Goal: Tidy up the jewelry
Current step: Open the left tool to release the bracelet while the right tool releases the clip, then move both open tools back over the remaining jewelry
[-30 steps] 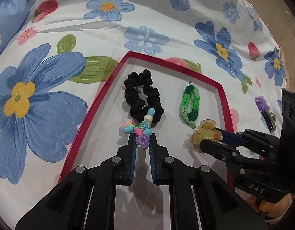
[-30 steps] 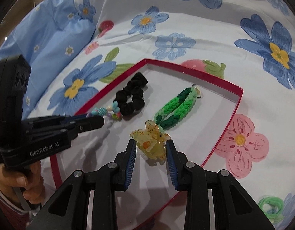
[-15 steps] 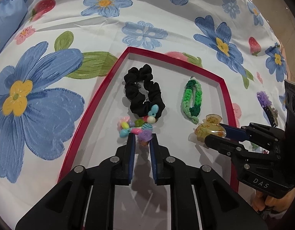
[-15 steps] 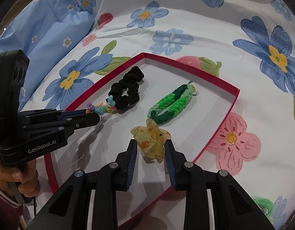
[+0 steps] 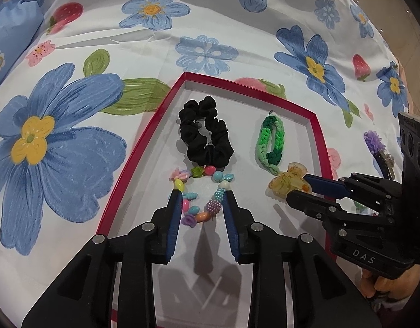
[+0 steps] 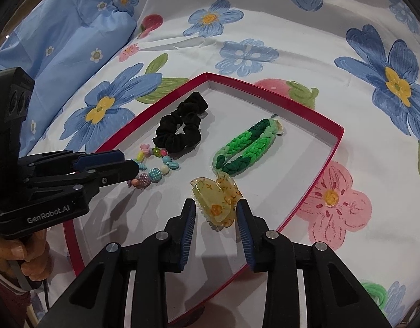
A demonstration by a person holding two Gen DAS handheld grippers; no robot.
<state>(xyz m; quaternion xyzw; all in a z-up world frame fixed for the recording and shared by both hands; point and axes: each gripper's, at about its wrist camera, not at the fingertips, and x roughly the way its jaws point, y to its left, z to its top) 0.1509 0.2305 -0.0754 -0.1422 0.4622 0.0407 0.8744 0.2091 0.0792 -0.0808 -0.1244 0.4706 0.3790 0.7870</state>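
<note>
Both tools pointed down into a shallow red-rimmed box lid with a white floor point(image 5: 317, 136), lying on a bedsheet printed with blue flowers and strawberries point(image 5: 73, 142), centre of both views. It read as the collecting tray for the jewelry, so pieces were being dropped inside it.

Left tool point(image 5: 201, 196): jaws opening, blue pads apart on either side of a bracelet of mixed pastel plastic beads point(image 5: 199, 191). Bracelet lay flat on the white floor, lower centre of the left view, spread as a loose loop; pads did not seem to press it, so likely a release after placing. It sat just below a black fabric scrunchie point(image 5: 205, 136), touching or nearly.

Right tool point(image 6: 216, 213): jaws also opening, straddling a translucent yellow claw clip with orange flecks point(image 6: 216, 198). Clip rested on the floor near the lid's lower right rim; small gaps showed between it and both pads, so it looked let go rather than gripped. Just above it, a braided hair tie in light and dark green point(image 6: 245, 147), elongated loop, close to the clip, contact unclear.

Outside the lid, not yet sorted by the look of it: a purple fuzzy hair clip point(image 5: 373, 142) at right of the left view, a green elastic band point(image 6: 376, 292) at lower right of the right view.

A hand point(image 6: 21, 257) held the left tool's handle, lower left.
</note>
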